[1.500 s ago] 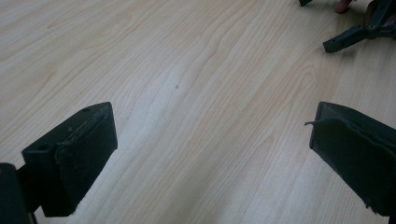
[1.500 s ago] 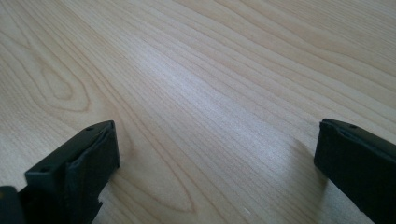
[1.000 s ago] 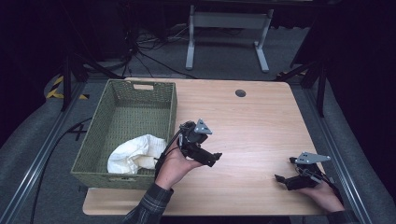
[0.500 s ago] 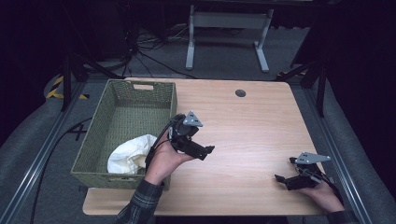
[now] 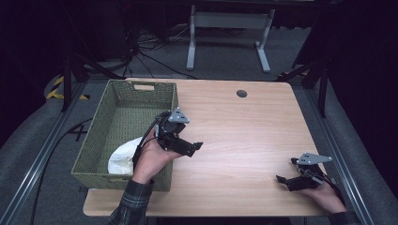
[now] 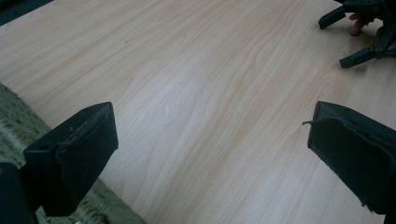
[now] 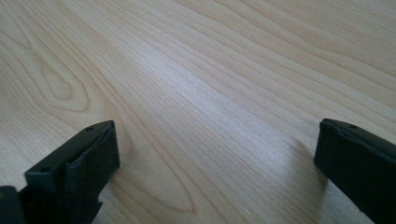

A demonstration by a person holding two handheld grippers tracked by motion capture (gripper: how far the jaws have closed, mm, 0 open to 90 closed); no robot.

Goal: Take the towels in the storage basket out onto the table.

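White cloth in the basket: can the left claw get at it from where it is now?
Probably yes. The white cloth lies uncovered in the near end of the open-topped basket. The left claw is open, empty and just beside the basket's right wall, though aimed away over the table, so it must turn back.

I work in a dim lab or studio: a bare wooden table (image 5: 244, 131) on grey carpet, metal rails (image 5: 37, 168) alongside, black cables (image 5: 155, 56) and a stand's white legs (image 5: 225, 42) behind.
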